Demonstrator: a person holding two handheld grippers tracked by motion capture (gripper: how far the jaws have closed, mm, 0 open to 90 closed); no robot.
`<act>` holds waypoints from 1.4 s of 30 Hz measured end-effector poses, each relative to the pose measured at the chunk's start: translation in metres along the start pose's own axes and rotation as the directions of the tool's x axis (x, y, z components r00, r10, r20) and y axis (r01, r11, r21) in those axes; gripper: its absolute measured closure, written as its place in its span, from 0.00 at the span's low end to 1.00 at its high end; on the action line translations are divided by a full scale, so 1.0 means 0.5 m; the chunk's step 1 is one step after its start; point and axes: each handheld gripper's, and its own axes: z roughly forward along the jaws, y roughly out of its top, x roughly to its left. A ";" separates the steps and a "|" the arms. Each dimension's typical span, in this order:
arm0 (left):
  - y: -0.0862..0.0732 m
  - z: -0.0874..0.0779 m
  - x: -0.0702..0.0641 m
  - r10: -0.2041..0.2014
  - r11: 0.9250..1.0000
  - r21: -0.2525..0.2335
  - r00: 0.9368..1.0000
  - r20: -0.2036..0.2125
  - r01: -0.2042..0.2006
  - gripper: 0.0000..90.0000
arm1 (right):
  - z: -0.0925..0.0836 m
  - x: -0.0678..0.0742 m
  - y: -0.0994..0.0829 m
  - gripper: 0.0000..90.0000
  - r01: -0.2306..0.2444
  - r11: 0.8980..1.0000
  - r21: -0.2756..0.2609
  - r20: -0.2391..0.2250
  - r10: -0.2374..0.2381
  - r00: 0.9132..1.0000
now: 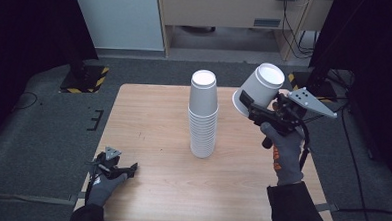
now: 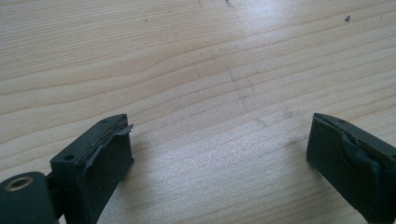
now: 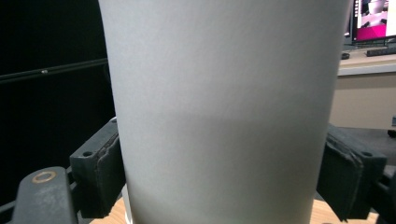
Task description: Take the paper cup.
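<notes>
Right of centre in the high view, the right hand-held gripper [image 1: 248, 107] is raised above the counter [image 1: 152, 138] with a single white paper cup [image 1: 260, 88] clamped between its jaws. The cup is tilted, its closed base turned up toward the camera and its wider rim lower down at the jaws. In the right gripper view the cup [image 3: 224, 112] takes up the middle of the frame, with a black jaw pressed against each side of its wall. A gloved hand [image 1: 285, 149] holds this gripper from below, and the grey three-cornered plate [image 1: 310, 101] sits on top of it.

At the centre of the counter stands a tall stack of white cups [image 1: 203, 116], upside down and nested, just left of the held cup and apart from it.

At the lower left of the high view, the left hand-held gripper [image 1: 121, 168] lies low near the counter's front edge; whether it touches the wood is hard to tell. In the left gripper view the left hand-held gripper's [image 2: 219, 154] jaws stand wide apart over bare wood grain, with nothing between them.
</notes>
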 end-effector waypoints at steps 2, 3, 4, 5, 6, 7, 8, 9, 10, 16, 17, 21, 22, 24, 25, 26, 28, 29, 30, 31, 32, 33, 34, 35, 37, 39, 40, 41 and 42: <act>0.000 0.000 0.000 0.004 1.000 0.004 1.000 0.003 -0.004 0.04 | -0.004 -0.001 -0.004 0.17 -0.004 1.000 0.000 0.001 0.004 1.000; 0.000 0.000 -0.001 0.005 1.000 0.006 1.000 0.006 -0.005 0.04 | -0.011 -0.005 -0.012 0.17 -0.008 1.000 0.002 0.003 0.008 1.000; 0.000 0.000 -0.001 0.005 1.000 0.006 1.000 0.006 -0.005 0.04 | -0.011 -0.005 -0.012 0.17 -0.008 1.000 0.002 0.003 0.008 1.000; 0.000 0.000 -0.001 0.006 1.000 0.007 1.000 0.007 -0.006 0.04 | -0.018 -0.010 -0.023 0.17 -0.024 1.000 0.008 0.001 0.024 1.000; 0.000 0.000 -0.001 0.006 1.000 0.007 1.000 0.007 -0.006 0.04 | -0.018 -0.010 -0.023 0.17 -0.024 1.000 0.008 0.001 0.024 1.000; 0.000 0.000 -0.001 0.005 1.000 0.006 1.000 0.008 -0.005 0.04 | -0.024 -0.017 -0.034 0.17 -0.029 0.999 0.015 0.004 0.029 1.000; 0.000 0.000 -0.001 0.005 1.000 0.006 1.000 0.008 -0.006 0.04 | -0.027 -0.020 -0.040 0.17 -0.032 0.999 0.017 0.005 0.032 0.999; 0.000 0.000 -0.001 0.005 1.000 0.006 1.000 0.008 -0.005 0.04 | -0.029 -0.023 -0.046 0.17 -0.037 0.999 0.022 0.008 0.037 0.999; 0.000 0.000 -0.001 0.005 1.000 0.006 1.000 0.008 -0.005 0.04 | -0.029 -0.023 -0.046 0.17 -0.037 0.999 0.022 0.008 0.037 0.999; -0.002 -0.002 0.001 -0.006 1.000 -0.005 1.000 -0.002 0.006 0.07 | -0.048 -0.044 -0.092 0.17 -0.069 0.996 0.053 0.018 0.068 0.998; -0.002 -0.003 0.001 -0.008 1.000 -0.006 1.000 -0.005 0.008 0.08 | -0.051 -0.047 -0.099 0.17 -0.075 0.996 0.055 0.020 0.074 0.997; -0.003 -0.004 0.001 -0.012 1.000 -0.008 1.000 -0.008 0.011 0.10 | -0.061 -0.056 -0.119 0.17 -0.090 0.994 0.070 0.028 0.088 0.996; -0.003 -0.004 0.002 -0.013 1.000 -0.011 1.000 -0.010 0.013 0.10 | -0.068 -0.063 -0.134 0.17 -0.098 0.992 0.082 0.035 0.096 0.995; -0.003 -0.005 0.002 -0.013 1.000 -0.012 1.000 -0.011 0.013 0.11 | -0.076 -0.069 -0.146 0.17 -0.107 0.991 0.085 0.041 0.104 0.994; -0.004 -0.005 0.002 -0.013 1.000 -0.013 1.000 -0.011 0.013 0.12 | -0.078 -0.071 -0.150 0.17 -0.111 0.990 0.088 0.042 0.108 0.993; -0.004 -0.005 0.002 -0.013 1.000 -0.013 1.000 -0.011 0.013 0.12 | -0.082 -0.074 -0.157 0.17 -0.112 0.989 0.094 0.046 0.108 0.993; -0.004 -0.006 0.002 -0.014 1.000 -0.014 1.000 -0.011 0.013 0.13 | -0.085 -0.076 -0.163 0.17 -0.114 0.989 0.096 0.048 0.109 0.993; -0.004 -0.006 0.003 -0.015 1.000 -0.016 1.000 -0.012 0.015 0.14 | -0.091 -0.080 -0.173 0.17 -0.122 0.987 0.106 0.051 0.117 0.992; -0.005 -0.007 0.003 -0.015 1.000 -0.017 1.000 -0.012 0.015 0.14 | -0.093 -0.082 -0.178 0.17 -0.127 0.986 0.109 0.052 0.122 0.991; -0.005 -0.007 0.003 -0.014 1.000 -0.019 1.000 -0.011 0.014 0.15 | -0.096 -0.084 -0.184 0.17 -0.129 0.985 0.113 0.052 0.123 0.991; -0.006 -0.008 0.003 -0.012 1.000 -0.022 1.000 -0.009 0.012 0.16 | -0.099 -0.086 -0.189 0.17 -0.132 0.984 0.116 0.055 0.127 0.990; -0.006 -0.009 0.003 -0.010 1.000 -0.023 1.000 -0.007 0.010 0.17 | -0.101 -0.088 -0.195 0.17 -0.139 0.983 0.118 0.057 0.133 0.989; -0.006 -0.010 0.003 -0.008 1.000 -0.026 1.000 -0.007 0.008 0.19 | -0.103 -0.089 -0.200 0.17 -0.141 0.982 0.123 0.058 0.135 0.989; -0.007 -0.011 0.004 -0.008 1.000 -0.029 1.000 -0.006 0.007 0.21 | -0.105 -0.090 -0.206 0.17 -0.147 0.981 0.130 0.060 0.141 0.988; -0.007 -0.014 0.005 -0.009 0.999 -0.035 1.000 -0.006 0.009 0.25 | -0.108 -0.093 -0.220 0.17 -0.164 0.977 0.136 0.060 0.157 0.986; -0.005 -0.019 0.005 -0.008 0.998 -0.057 1.000 -0.005 0.008 0.27 | -0.109 -0.095 -0.231 0.17 -0.168 0.975 0.147 0.066 0.160 0.985; -0.004 -0.022 0.005 -0.009 0.997 -0.073 1.000 -0.002 0.009 0.27 | -0.109 -0.095 -0.235 0.17 -0.172 0.973 0.152 0.066 0.164 0.984; -0.002 -0.026 0.003 -0.012 0.995 -0.097 1.000 0.003 0.012 0.28 | -0.110 -0.096 -0.239 0.17 -0.175 0.972 0.157 0.068 0.166 0.984; -0.002 -0.026 0.003 -0.012 0.995 -0.097 1.000 0.003 0.012 0.29 | -0.110 -0.097 -0.245 0.17 -0.184 0.970 0.158 0.066 0.175 0.982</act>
